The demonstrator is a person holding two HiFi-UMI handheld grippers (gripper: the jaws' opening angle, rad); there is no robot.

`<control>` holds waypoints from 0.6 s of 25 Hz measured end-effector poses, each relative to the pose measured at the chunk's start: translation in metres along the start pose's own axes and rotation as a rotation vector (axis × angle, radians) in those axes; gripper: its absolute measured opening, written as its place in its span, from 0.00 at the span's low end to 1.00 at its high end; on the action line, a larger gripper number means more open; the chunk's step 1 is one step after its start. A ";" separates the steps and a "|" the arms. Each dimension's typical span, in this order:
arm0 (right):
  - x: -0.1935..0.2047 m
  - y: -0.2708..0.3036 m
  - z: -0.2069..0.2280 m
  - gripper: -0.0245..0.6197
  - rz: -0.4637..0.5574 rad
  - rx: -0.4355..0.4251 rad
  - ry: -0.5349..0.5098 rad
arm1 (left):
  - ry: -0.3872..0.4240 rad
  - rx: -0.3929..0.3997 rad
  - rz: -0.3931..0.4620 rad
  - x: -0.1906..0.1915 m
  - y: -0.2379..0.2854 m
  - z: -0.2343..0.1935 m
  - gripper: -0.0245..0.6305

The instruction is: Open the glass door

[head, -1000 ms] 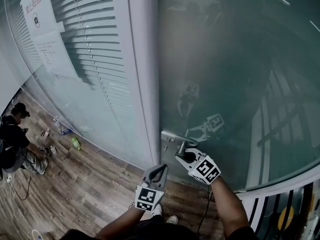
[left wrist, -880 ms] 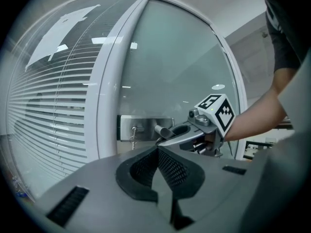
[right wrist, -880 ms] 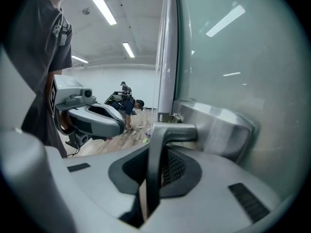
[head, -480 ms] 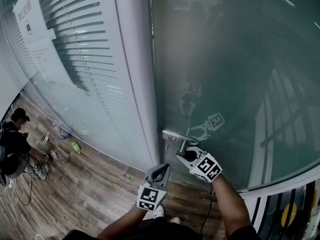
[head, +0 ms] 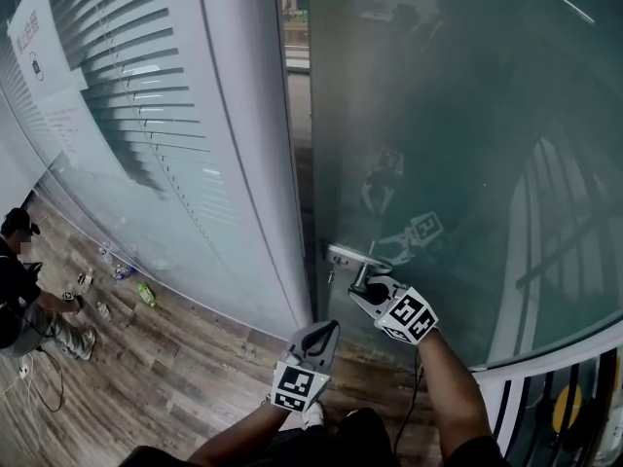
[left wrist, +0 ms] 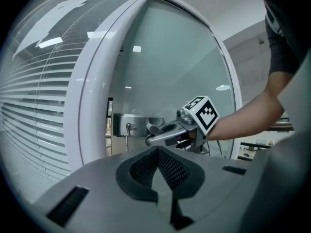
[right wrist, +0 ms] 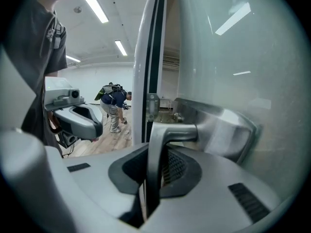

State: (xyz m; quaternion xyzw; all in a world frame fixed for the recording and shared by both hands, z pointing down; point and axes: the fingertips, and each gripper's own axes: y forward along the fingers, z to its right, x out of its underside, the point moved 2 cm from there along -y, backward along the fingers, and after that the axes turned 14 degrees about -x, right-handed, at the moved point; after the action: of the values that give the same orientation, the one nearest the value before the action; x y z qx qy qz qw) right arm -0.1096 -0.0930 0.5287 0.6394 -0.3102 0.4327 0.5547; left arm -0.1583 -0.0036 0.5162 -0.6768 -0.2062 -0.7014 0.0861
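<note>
Beside white frame [head: 255, 163], glass door [head: 467, 163] ajar; right fingers [right wrist: 183, 171] clamp handle [right wrist: 156, 147], left fingers [left wrist: 140, 171] together

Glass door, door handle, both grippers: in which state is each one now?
glass door: slightly open, a gap beside the white frame.
door handle: clamped in the right gripper.
right gripper: shut on the door handle.
left gripper: shut, empty, away from the door.

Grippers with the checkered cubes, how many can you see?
2. The right gripper is shut on the door handle; the left gripper hangs lower, beside the white door frame, holding nothing.
</note>
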 end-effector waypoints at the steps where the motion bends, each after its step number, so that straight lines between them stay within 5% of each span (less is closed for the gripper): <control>1: 0.000 0.000 0.006 0.11 -0.001 0.007 0.002 | -0.001 0.006 -0.003 0.000 0.005 0.001 0.04; 15: 0.023 0.001 0.112 0.10 -0.008 0.074 0.069 | -0.023 -0.024 -0.045 0.014 0.109 0.013 0.04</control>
State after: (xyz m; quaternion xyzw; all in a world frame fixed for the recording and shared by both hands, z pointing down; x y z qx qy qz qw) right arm -0.0768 -0.2007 0.5482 0.6456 -0.2720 0.4635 0.5427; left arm -0.1038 -0.0941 0.5486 -0.6810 -0.2140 -0.6977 0.0598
